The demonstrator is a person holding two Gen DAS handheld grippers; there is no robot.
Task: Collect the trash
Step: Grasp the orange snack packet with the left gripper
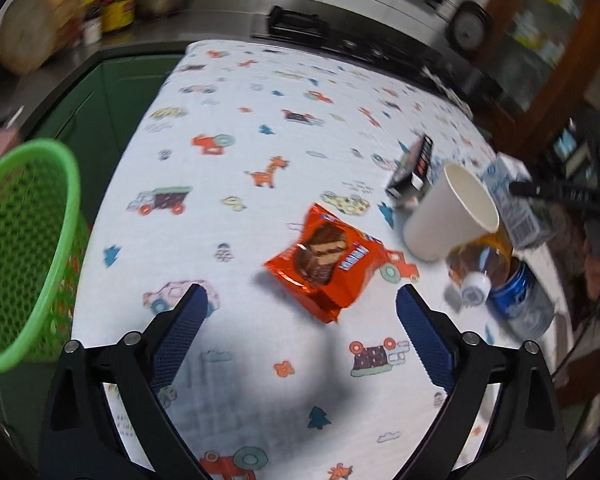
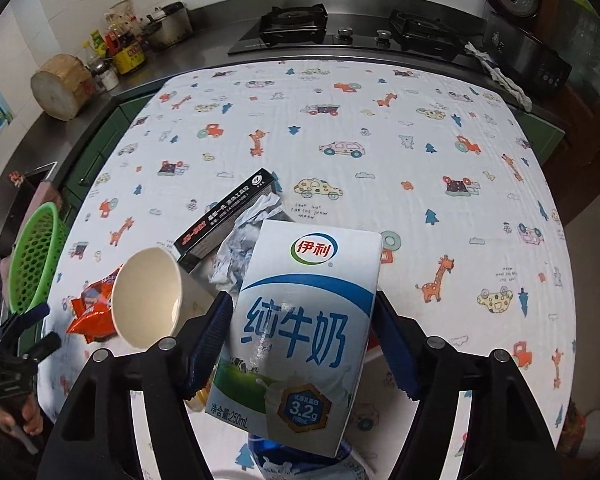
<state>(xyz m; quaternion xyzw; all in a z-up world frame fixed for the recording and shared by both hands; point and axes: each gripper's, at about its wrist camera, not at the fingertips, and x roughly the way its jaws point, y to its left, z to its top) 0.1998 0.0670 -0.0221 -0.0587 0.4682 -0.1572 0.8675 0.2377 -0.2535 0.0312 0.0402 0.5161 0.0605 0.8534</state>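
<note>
My left gripper (image 1: 300,290) hangs open and wide above the patterned tablecloth (image 1: 228,152). An orange snack wrapper (image 1: 328,260) lies flat just past its fingertips, not touched. My right gripper (image 2: 302,296) is shut on a blue-and-white milk carton (image 2: 300,332), one blue pad on each side of it. The carton's lower end sits over a blue can (image 2: 276,466). A white paper cup (image 2: 148,296) lies on its side to the carton's left. Behind it are a black box (image 2: 228,216) and crumpled paper (image 2: 244,240). A brown bottle (image 1: 480,260) with a white cap lies by the can (image 1: 520,300).
A green mesh basket (image 1: 24,248) stands off the table's left edge, also the green basket (image 2: 36,256) in the right wrist view. A steel counter with a gas hob (image 2: 340,32), jars and a round chopping block (image 2: 62,86) runs behind. A hand (image 2: 20,420) shows at lower left.
</note>
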